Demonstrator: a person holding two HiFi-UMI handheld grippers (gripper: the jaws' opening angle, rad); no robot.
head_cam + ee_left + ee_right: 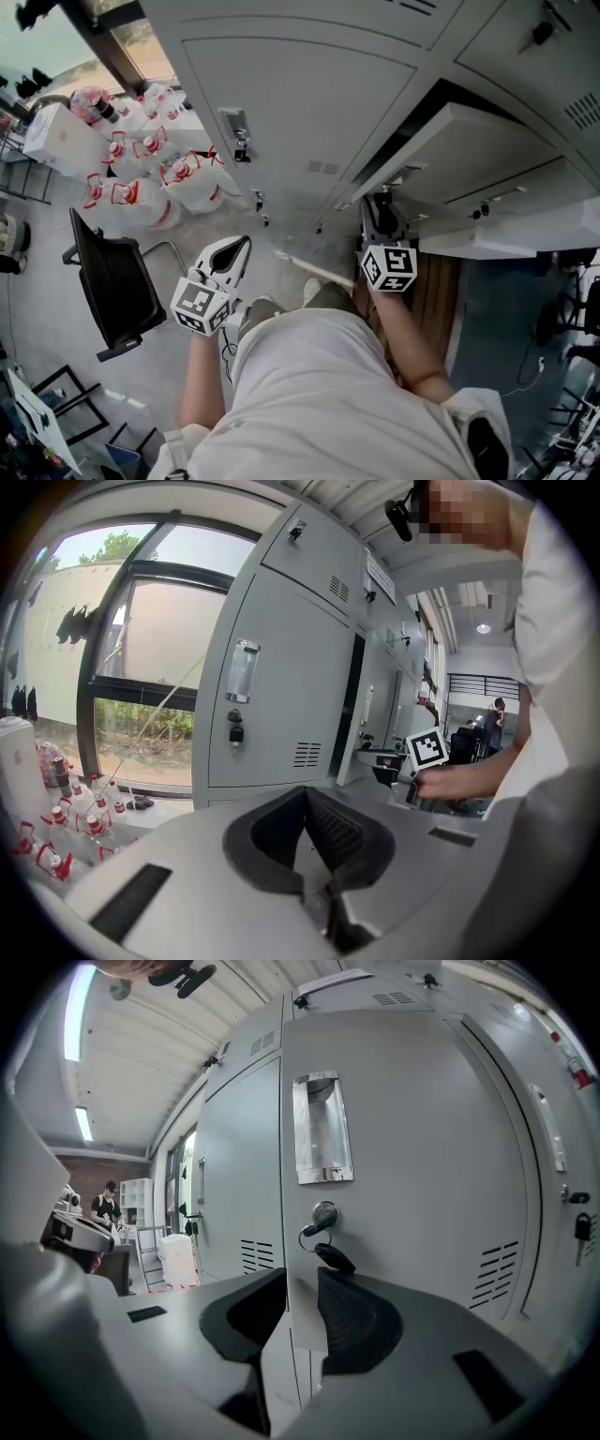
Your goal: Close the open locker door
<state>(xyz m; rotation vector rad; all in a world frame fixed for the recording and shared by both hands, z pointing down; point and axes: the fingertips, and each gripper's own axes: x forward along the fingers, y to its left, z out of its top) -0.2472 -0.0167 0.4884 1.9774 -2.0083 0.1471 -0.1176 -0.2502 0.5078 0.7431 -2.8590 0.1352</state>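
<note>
The open grey locker door swings out from the locker row and shows edge-on from above. Up close its face carries a recessed handle and a lock with a key hanging in it. My right gripper is shut on the door's free edge, and that edge runs straight between its dark pads. My left gripper hangs apart to the left, facing a closed locker. Its pads meet at the tips with nothing in them.
Closed lockers fill the wall ahead. Several water jugs with red caps stand on the floor at left by a window. A black chair stands left of me. Another person stands far down the room.
</note>
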